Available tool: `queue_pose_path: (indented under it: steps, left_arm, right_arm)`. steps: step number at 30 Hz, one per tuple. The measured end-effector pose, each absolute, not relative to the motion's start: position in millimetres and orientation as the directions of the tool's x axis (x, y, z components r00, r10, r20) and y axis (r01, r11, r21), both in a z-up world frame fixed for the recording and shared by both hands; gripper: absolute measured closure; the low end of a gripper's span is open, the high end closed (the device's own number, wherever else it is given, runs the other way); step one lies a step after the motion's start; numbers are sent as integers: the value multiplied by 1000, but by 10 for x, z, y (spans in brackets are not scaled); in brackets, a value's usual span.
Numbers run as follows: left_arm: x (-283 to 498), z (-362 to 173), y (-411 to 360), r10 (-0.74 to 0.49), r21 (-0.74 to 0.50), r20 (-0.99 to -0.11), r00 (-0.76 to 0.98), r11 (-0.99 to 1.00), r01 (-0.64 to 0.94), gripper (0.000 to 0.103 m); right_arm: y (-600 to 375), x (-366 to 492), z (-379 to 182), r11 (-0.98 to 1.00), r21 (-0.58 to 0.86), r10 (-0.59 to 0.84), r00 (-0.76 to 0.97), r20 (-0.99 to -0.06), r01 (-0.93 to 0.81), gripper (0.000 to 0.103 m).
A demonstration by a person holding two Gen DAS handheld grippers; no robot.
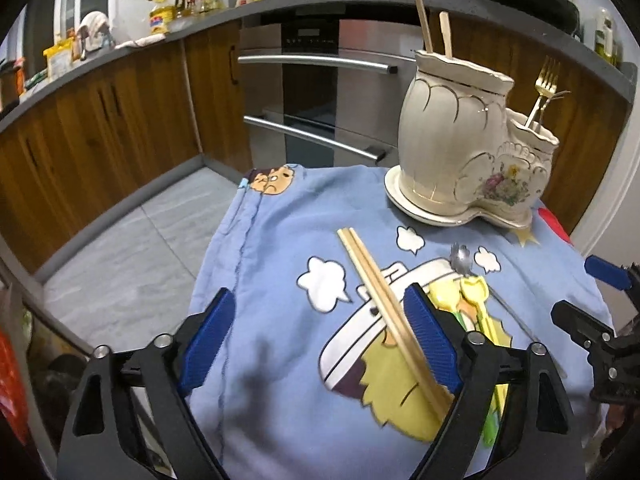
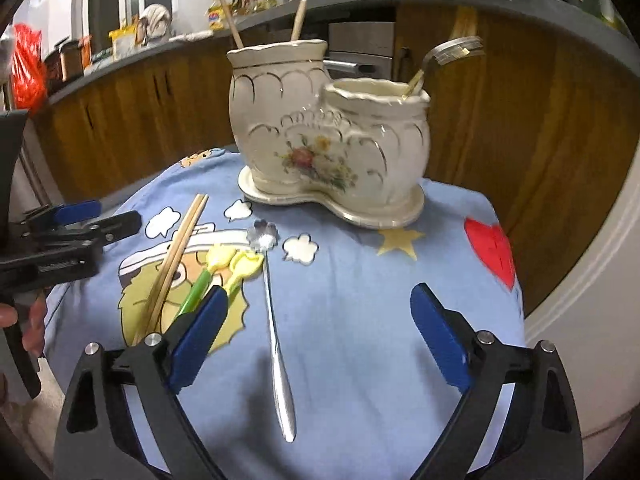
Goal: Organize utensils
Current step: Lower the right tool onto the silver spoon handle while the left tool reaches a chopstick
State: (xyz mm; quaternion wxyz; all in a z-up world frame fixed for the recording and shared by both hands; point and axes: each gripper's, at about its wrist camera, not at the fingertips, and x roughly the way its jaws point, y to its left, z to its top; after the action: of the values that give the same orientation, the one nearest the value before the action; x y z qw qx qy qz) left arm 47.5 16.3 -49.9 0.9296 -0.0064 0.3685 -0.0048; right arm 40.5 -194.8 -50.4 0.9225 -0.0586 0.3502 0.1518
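Observation:
A cream two-pot ceramic holder (image 1: 460, 148) (image 2: 320, 136) stands at the far side of the table on a blue cartoon cloth (image 1: 280, 320) (image 2: 360, 300). Its tall pot holds wooden sticks (image 1: 422, 16); its low pot holds gold forks (image 1: 546, 80). A pair of wooden chopsticks (image 1: 384, 304) (image 2: 176, 256) lies on the cloth. Beside them lie two yellow-headed plastic utensils (image 1: 476, 300) (image 2: 236, 268) and a silver flower-headed spoon (image 2: 272, 320) (image 1: 462, 258). My left gripper (image 1: 320, 320) is open, its right finger beside the chopsticks. My right gripper (image 2: 320, 320) is open above the spoon's handle.
Wooden cabinets (image 1: 100, 120) and a steel oven (image 1: 320, 100) stand behind the table. The counter above (image 1: 120, 40) carries bottles and packets. The other gripper shows at each view's edge: the right one in the left wrist view (image 1: 600, 320), the left one in the right wrist view (image 2: 60, 240).

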Motion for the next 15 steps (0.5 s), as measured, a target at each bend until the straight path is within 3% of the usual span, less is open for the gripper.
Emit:
queue_pose_path:
  steps: [2,4,6,9,12,15]
  left_arm:
    - [603,-498,144,-35,-47,-705,709,999,2,33]
    - [685,-539,130,-53,-70,-721,691,998,4,47]
    - [717,-647,108,-81,-97,-744,663,995,12,52]
    - [718,-760,77,-126,-136,-761,636,990,33,59]
    - [661,-788,5,-82,-66,-747,660,997,48,63]
    - [643,-794,4,-85,-59,-741,666,996,61,63]
  right_arm:
    - [-1907,556,-462,937,-26,235,681,-694,-349,17]
    - [-1916,658,-469,935,-17,239,665,-707,-354,28]
    - [-1924,668,-539,933,-17,242,662,-710,-359,39]
    - [-1914,653,-717,915,40,301,613,-730,-401,48]
    - [-1840,631,-826,896,17,305,586,-751,-444,60]
    - [-1790,614,-844,884,-10,301,584,-754,-468,62]
